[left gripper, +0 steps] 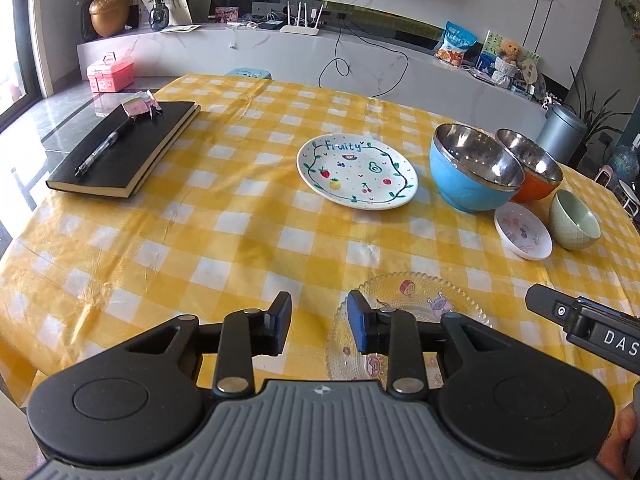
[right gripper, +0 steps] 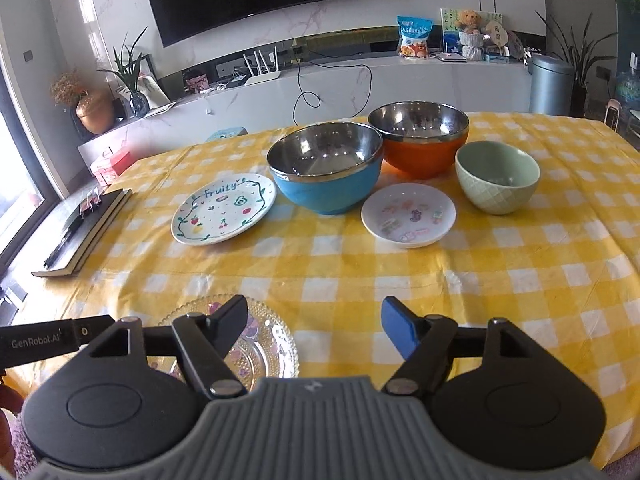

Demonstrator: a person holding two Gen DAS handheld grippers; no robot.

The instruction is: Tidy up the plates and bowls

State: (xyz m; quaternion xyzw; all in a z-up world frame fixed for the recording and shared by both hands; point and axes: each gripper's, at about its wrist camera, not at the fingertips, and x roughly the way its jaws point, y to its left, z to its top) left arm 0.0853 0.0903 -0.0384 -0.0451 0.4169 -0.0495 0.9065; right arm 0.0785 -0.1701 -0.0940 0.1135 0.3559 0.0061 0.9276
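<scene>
On the yellow checked tablecloth [left gripper: 240, 240] lie a white "Fruity" plate [left gripper: 357, 172] [right gripper: 223, 209], a blue steel-lined bowl [left gripper: 474, 168] [right gripper: 326, 168], an orange steel-lined bowl [left gripper: 530, 170] [right gripper: 419, 138], a small green bowl [left gripper: 574, 220] [right gripper: 497, 177], a small white saucer [left gripper: 523, 231] [right gripper: 408, 215] and a clear glass plate [left gripper: 404, 304] [right gripper: 264, 340] near the front edge. My left gripper [left gripper: 319, 326] is open and empty, its right finger over the glass plate. My right gripper [right gripper: 314, 326] is open and empty, its left finger over the glass plate's right part.
A black notebook [left gripper: 124, 148] [right gripper: 86, 232] with a pen [left gripper: 105, 144] lies at the table's left. Beyond the table stand a white cabinet with a router [left gripper: 300, 20], a pink box [left gripper: 110, 70] and a grey bin [right gripper: 550, 82].
</scene>
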